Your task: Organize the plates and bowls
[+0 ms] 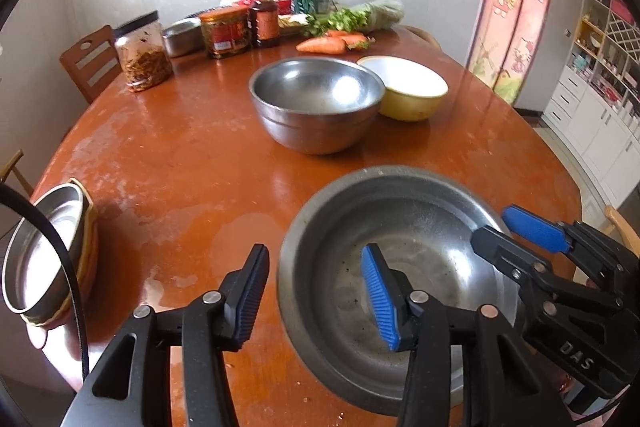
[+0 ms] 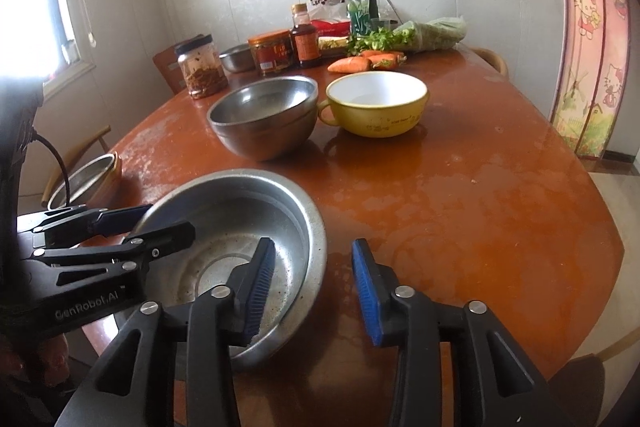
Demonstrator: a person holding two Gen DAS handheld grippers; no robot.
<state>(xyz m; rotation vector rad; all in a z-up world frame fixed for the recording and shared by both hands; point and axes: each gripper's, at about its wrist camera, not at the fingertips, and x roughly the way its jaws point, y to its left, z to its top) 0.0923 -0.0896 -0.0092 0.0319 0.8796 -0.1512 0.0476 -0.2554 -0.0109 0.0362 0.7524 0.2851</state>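
Note:
A wide, shallow steel basin point(image 1: 420, 227) point(image 2: 240, 211) rests on the brown table's near part. My left gripper point(image 1: 316, 295) is open and straddles the basin's left rim, with one finger outside and the blue pad inside, neither pressing. My right gripper point(image 2: 314, 287) is open astride the right rim in the same way. Each gripper also shows in the other's view: the right gripper point(image 1: 516, 233) and the left gripper point(image 2: 168, 221). Farther back stand a deep steel bowl point(image 1: 316, 99) point(image 2: 264, 115) and a yellow bowl point(image 1: 408, 87) point(image 2: 376, 103) with a white inside.
A steel dish nested in a brown bowl point(image 1: 44, 255) point(image 2: 88, 179) sits at the table's left edge. Jars point(image 1: 144, 55), bottles, carrots point(image 1: 324, 45) and greens crowd the far end. Bare table point(image 1: 180, 155) point(image 2: 480, 207) lies between. Chairs surround the table.

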